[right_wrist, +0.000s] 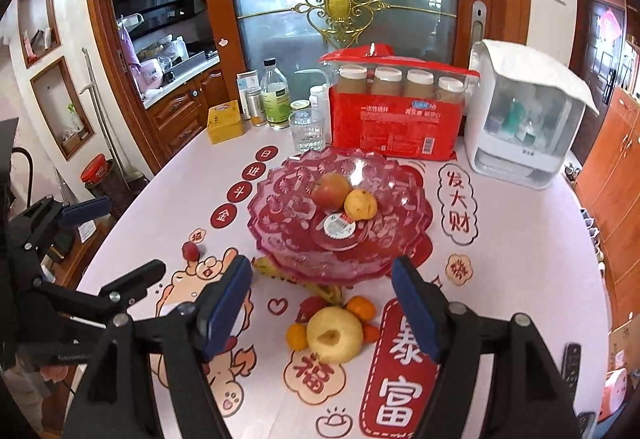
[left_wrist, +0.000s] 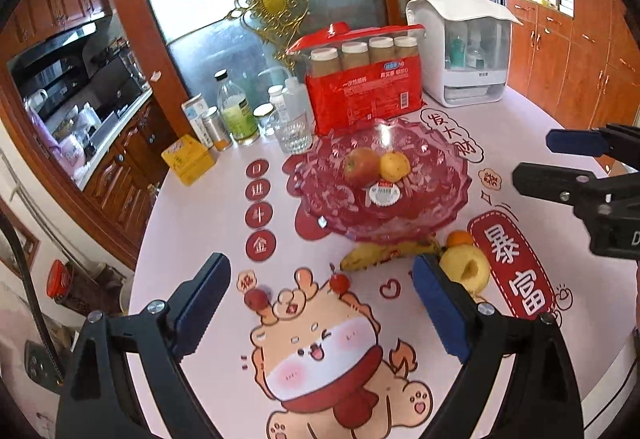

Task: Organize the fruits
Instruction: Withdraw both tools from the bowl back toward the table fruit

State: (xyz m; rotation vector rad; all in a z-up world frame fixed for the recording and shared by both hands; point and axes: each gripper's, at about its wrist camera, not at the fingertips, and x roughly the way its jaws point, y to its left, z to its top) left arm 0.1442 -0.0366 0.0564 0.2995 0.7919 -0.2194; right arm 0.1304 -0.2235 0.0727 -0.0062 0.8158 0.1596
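Both tongs, left (left_wrist: 322,303) and right (right_wrist: 322,309), were open and empty. Beyond them, the pink bowl (right_wrist: 412,243) held an apple (right_wrist: 330,191) and pear (right_wrist: 360,205). The yellow apple (right_wrist: 334,335), banana (left_wrist: 384,255) and oranges (right_wrist: 360,307) still waited just ahead.

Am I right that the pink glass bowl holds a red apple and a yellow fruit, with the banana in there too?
Not quite: the banana lies on the table beside the pink glass bowl, as the left wrist view shows. The red apple and yellow fruit are inside.
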